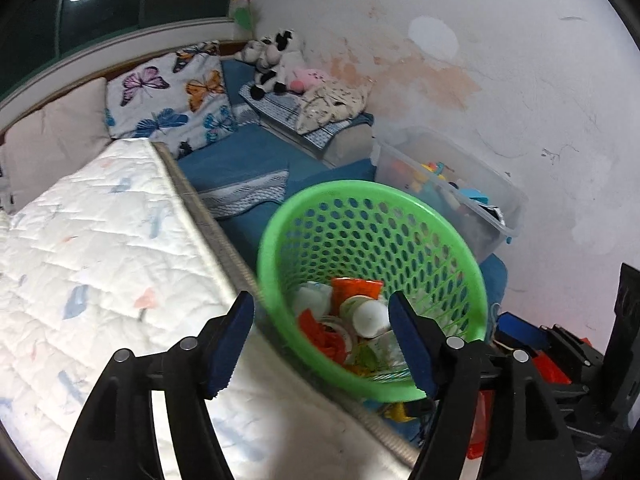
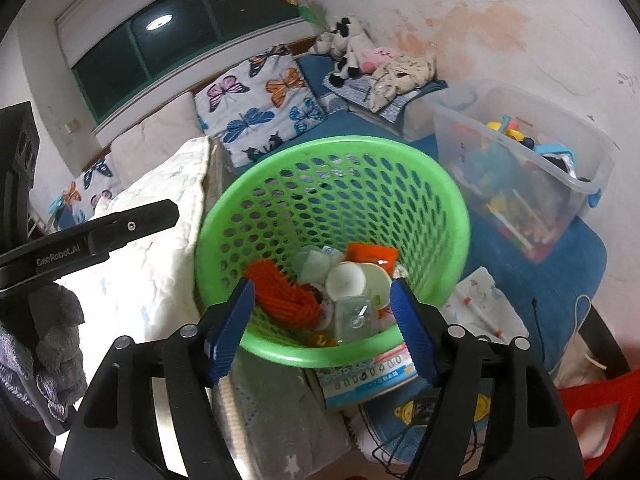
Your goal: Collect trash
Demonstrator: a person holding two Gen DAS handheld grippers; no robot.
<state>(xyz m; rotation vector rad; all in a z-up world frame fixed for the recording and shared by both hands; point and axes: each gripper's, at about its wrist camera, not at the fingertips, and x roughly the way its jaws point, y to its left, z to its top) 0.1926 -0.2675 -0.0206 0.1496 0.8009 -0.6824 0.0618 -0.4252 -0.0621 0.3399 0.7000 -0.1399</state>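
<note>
Two hand-held grippers hover over a bedside trash basket, each with its blue-padded jaws spread wide and nothing between them. Nearest the lens, the left gripper (image 1: 322,344) frames the near left rim of the green basket (image 1: 476,280), above the edge of the white quilted mattress (image 1: 100,248); the right gripper (image 2: 322,326) looks almost straight down into the basket (image 2: 460,208). Inside lies the gathered trash: a white cup (image 2: 346,278), an orange net (image 2: 280,292), an orange wrapper (image 2: 372,254) and a clear plastic piece (image 2: 356,316). Just near of the basket, a printed blue-and-white package (image 2: 368,376) still lies outside it on the bedding. To the right stands a clear bin of toys (image 2: 560,168); farther off, a butterfly pillow (image 2: 260,108) and plush toys (image 2: 352,52) sit against the stained wall. This looks like the drop-off step, both tools emptied over the basket. The next move likely calls for finding remaining litter, perhaps that package, and closing on it squarely.
</note>
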